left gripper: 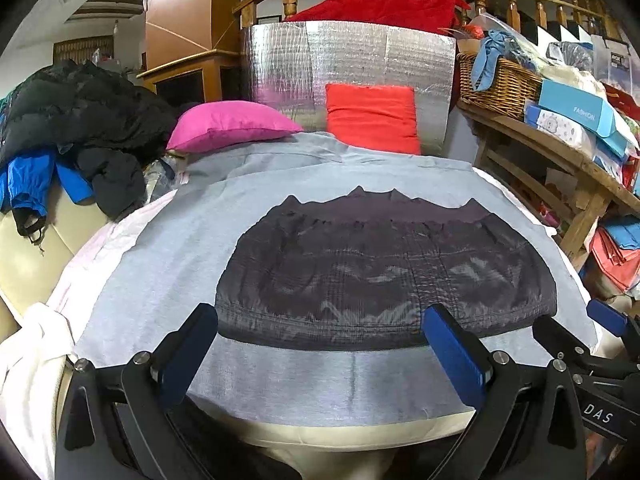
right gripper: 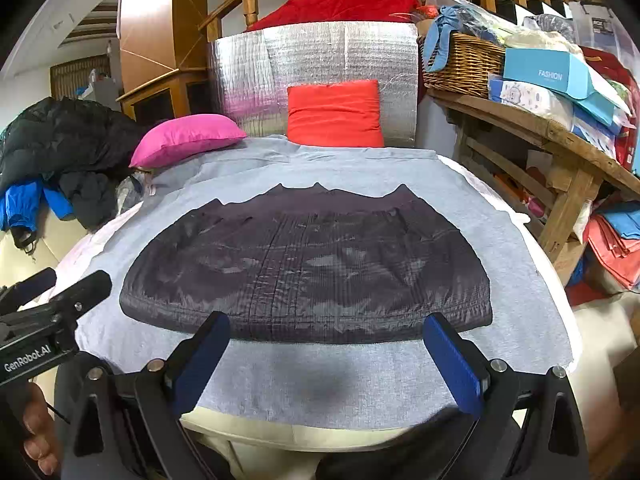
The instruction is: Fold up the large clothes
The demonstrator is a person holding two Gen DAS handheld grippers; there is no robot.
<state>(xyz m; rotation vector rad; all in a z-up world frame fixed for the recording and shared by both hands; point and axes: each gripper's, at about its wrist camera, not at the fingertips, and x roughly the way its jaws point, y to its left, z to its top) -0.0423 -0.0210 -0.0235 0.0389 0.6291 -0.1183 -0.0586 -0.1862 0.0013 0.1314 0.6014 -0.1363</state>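
Both the left gripper and the right gripper hover with jaws apart over the near hem of a grey T-shirt. It lies flat, mid-frame, its dark print faded and cracked, neckline toward the orange cushion.

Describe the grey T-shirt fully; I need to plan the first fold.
The grey T-shirt lies flat on a white-covered surface, print up, hem toward the cameras, collar toward the red cushion. It looks like a soft knit with a large dark, crinkled mountain-like print. One sleeve seems folded near the pink cushion. Both the left gripper and right gripper hover open over the hem.
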